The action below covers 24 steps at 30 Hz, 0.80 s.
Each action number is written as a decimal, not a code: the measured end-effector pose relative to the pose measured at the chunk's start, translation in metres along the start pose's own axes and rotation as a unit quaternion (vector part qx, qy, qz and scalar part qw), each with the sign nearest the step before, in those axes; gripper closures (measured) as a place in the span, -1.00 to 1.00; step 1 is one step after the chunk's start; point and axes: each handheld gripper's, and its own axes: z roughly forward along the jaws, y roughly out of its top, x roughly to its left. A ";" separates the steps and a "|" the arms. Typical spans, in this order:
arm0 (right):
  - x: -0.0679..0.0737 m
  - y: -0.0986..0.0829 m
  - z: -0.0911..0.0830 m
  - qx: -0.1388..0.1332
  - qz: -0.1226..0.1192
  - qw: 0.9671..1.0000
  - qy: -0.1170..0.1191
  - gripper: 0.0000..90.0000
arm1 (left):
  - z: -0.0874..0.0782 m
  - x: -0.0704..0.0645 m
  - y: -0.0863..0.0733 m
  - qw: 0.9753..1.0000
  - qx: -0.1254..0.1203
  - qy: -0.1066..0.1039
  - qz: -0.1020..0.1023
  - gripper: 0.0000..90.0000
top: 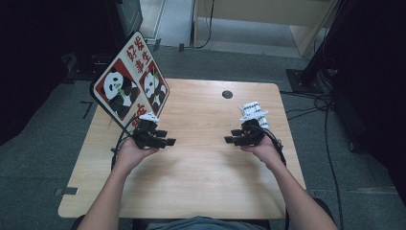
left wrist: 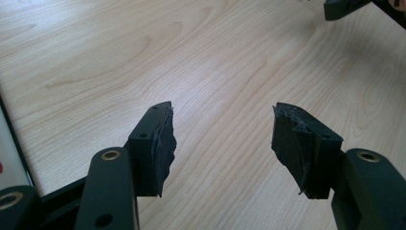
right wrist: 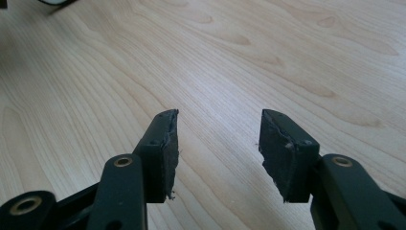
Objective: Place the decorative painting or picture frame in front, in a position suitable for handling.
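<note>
- Propped at the table's far-left corner: flat square red-and-white panda-print board with a black rim, standing tilted on one corner, diamond-wise, printed face turned toward the person.
- Leaning off past the tabletop's left edge, one diagonal running up and away toward the far left, lowest corner down by the wood.
- Just beside that lowest corner: left gripper, black two-jaw tool held in the left hand; board lying behind and to the outer left of it, nothing between the jaws.
- Jaws of the left gripper spread wide apart over bare wood, pointing toward the table's middle, away from the board; a strip of the board's black rim visible at the view's left edge.
- Well apart, across the pale wood-grain tabletop: right gripper in the right hand, pointing inward at its twin.
- Jaws of the right gripper likewise parted, empty, above plain wood.
- Left hand clearly the nearer to the board; probably a turn outward needed before any grasp of its rim.
</note>
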 end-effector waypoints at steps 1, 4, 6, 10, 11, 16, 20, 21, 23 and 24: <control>0.000 0.000 0.000 0.001 -0.001 1.000 -0.002 0.08 | -0.001 0.000 0.000 1.000 -0.001 0.000 0.000 -0.11; -0.001 0.000 -0.001 -0.001 0.001 1.000 -0.002 0.07 | -0.002 0.000 -0.001 1.000 -0.002 0.001 -0.002 -0.10; -0.002 0.000 -0.001 -0.002 0.001 1.000 -0.003 0.07 | -0.003 0.000 -0.001 1.000 -0.006 -0.008 -0.011 -0.10; -0.002 -0.001 -0.001 0.001 0.008 1.000 0.001 0.05 | -0.004 -0.001 -0.002 1.000 -0.006 0.000 -0.007 -0.11; -0.002 -0.001 -0.001 0.001 0.007 1.000 0.000 0.05 | -0.004 -0.001 -0.002 1.000 -0.005 -0.001 -0.008 -0.11; -0.001 -0.001 -0.001 0.002 0.003 1.000 -0.002 0.03 | -0.007 -0.001 -0.002 1.000 -0.009 0.002 -0.007 -0.10; -0.001 -0.001 -0.001 0.006 0.003 1.000 -0.003 0.03 | -0.009 -0.002 -0.002 1.000 -0.012 0.003 -0.009 -0.10; -0.001 -0.001 -0.001 0.008 0.001 1.000 -0.002 0.02 | -0.010 -0.002 -0.003 1.000 -0.013 0.003 -0.007 -0.10; -0.001 -0.001 0.000 0.008 -0.002 1.000 -0.001 0.02 | -0.011 -0.003 -0.004 1.000 -0.013 0.004 -0.007 -0.10; -0.001 0.000 0.000 0.008 -0.001 1.000 -0.001 0.02 | -0.012 -0.003 -0.004 1.000 -0.013 0.005 -0.006 -0.11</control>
